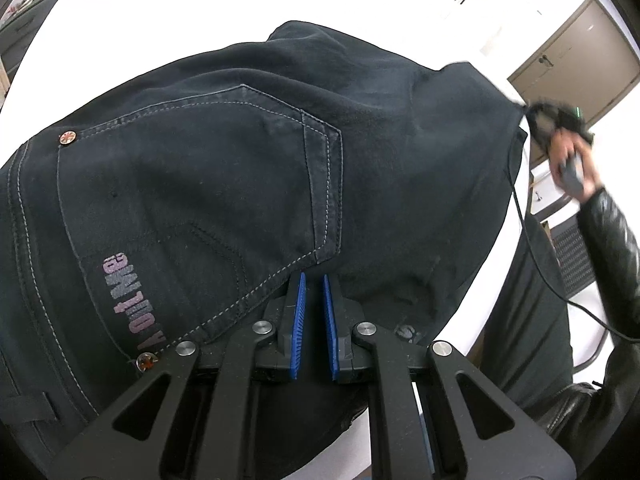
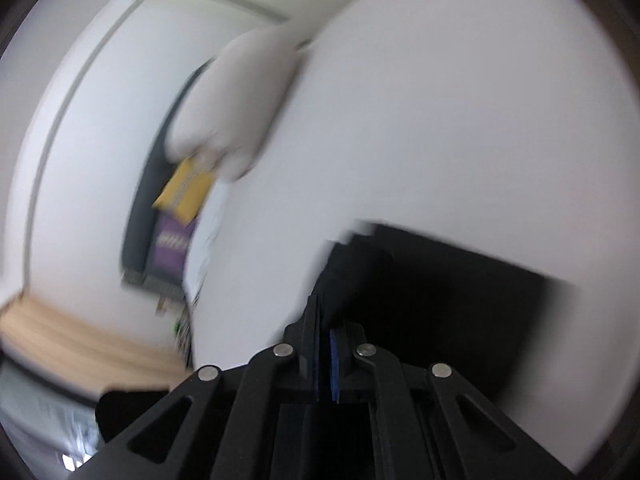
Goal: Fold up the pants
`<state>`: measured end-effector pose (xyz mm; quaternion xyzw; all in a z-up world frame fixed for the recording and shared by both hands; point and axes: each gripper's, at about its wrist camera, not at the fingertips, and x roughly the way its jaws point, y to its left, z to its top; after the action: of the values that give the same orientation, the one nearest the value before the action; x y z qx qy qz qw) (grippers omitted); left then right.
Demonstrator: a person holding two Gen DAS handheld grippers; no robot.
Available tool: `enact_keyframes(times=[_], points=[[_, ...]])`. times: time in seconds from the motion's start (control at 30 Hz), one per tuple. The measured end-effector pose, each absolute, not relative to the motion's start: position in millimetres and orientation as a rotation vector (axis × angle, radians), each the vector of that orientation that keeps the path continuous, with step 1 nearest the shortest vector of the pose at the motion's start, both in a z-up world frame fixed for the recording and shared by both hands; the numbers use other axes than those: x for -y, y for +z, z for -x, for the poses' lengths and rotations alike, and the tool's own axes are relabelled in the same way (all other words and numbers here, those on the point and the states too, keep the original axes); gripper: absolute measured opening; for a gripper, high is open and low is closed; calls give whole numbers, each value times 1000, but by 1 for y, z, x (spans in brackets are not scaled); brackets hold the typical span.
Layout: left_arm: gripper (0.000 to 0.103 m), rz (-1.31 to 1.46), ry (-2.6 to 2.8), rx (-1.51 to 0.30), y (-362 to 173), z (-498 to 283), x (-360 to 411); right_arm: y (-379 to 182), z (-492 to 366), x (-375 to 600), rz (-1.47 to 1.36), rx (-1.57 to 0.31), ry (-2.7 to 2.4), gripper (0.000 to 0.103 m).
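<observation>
Pants [image 1: 248, 168] seat-up on table [image 1: 160, 20] | waist lower-left, legs upper-right | right tool [image 2: 324, 320] clamps hem

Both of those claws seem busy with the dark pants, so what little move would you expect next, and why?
Probably the right gripper carries its pinched fold of the pants on across the white table. It looks shut on dark cloth and the right wrist view is blurred. The left gripper hovers slightly open beside the back pocket.

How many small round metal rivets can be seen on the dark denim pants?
2: one small round metal rivet at the back pocket's upper corner on the dark denim pants, another at its lower corner. Others may be hidden.
</observation>
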<state>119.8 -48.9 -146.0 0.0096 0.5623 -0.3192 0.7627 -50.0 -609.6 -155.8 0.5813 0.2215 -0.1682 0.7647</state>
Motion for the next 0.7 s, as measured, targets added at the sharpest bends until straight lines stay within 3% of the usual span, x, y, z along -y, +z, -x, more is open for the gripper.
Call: enact_keyframes(times=[0.13, 0.27, 0.33, 0.37, 0.4, 0.43, 0.7], points=[[9, -61, -678, -1230, -140, -119, 53, -190, 79, 617, -1376, -437, -374, 5], [10, -76, -655, -1232, -138, -118, 59, -189, 66, 620, -1389, -425, -337, 21], [9, -70, -640, -1230, -137, -118, 62, -183, 56, 619, -1360, -424, -342, 21], [10, -67, -634, -1229, -136, -118, 62, -184, 53, 623, -1350, -432, -339, 20], [10, -67, -627, -1227, -135, -117, 63, -183, 51, 625, -1341, -449, -352, 10], [10, -68, -623, -1225, -136, -116, 63, -184, 50, 627, -1330, -470, -376, 6], [10, -62, -604, -1217, -135, -111, 61, -190, 59, 626, -1355, -453, -412, 2]])
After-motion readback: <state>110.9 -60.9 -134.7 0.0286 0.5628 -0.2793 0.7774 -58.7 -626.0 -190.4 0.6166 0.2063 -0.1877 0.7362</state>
